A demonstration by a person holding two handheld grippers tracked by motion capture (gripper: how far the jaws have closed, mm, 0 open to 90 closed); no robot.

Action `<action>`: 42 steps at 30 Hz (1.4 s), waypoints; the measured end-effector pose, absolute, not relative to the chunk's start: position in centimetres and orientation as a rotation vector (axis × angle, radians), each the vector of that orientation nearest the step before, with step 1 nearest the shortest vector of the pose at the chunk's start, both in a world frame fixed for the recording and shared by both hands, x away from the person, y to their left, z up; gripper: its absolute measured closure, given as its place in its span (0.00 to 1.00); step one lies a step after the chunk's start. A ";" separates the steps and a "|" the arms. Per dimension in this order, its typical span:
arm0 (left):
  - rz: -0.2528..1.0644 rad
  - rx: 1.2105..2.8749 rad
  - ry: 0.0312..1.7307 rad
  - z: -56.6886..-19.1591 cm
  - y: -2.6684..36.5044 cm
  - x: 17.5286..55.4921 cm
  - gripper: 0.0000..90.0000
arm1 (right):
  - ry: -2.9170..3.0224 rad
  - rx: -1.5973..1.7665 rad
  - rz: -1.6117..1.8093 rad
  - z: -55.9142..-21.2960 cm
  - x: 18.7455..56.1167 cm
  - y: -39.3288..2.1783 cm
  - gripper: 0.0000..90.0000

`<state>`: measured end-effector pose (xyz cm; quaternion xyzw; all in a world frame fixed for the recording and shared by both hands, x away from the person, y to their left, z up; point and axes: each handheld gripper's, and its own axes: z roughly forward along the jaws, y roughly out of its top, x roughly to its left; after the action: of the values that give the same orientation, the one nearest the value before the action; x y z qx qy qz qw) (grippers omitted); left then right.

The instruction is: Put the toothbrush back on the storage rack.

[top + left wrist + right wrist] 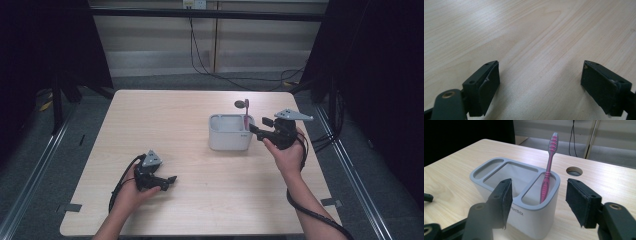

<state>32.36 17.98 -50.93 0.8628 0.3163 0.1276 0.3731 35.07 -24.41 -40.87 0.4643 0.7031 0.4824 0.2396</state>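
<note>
A grey holder (pixel 229 132) (pixel 499 170) with three compartments stands right of the table's middle. A pink toothbrush (pixel 246 116) (pixel 547 175) stands upright in its right end compartment, leaning on the rim. My right gripper (pixel 262 128) (pixel 539 200) is just right of the holder, open, its pads apart on either side of the toothbrush's handle and not touching it. My left gripper (pixel 171 181) (pixel 540 85) rests low over bare wood at the front left, open, with nothing between its jaws.
A round cable hole (pixel 241 104) (pixel 574 171) is cut in the wooden table (pixel 170 120) behind the holder. Black cables trail on the floor beyond the far edge. Metal rails run along both sides of the table.
</note>
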 end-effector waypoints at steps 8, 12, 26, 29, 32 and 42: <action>0.327 2.210 0.810 -50.9 18.0 32.4 0.17 | 1.955 1.251 1.298 -40.9 34.5 -24.7 0.36; 0.327 2.210 0.810 -50.9 18.0 32.4 0.17 | 1.967 1.247 1.292 -41.0 34.3 -25.0 0.34; 0.327 2.211 0.810 -50.9 18.0 32.4 0.17 | 1.995 1.266 1.286 -42.0 33.5 -25.9 0.28; 0.327 2.211 0.810 -50.9 18.0 32.4 0.17 | 2.002 1.269 1.288 -42.2 33.3 -26.0 0.28; 0.327 2.210 0.810 -50.9 18.0 32.4 0.17 | 2.021 1.265 1.269 -42.5 33.2 -26.0 0.27; 0.327 2.209 0.812 -50.9 18.0 32.4 0.17 | 2.059 1.295 1.268 -44.1 32.7 -26.3 0.25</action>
<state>32.35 17.97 -50.93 0.8625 0.3169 0.1275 0.3734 32.71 -26.29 -44.08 0.4627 0.7359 0.4532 0.1977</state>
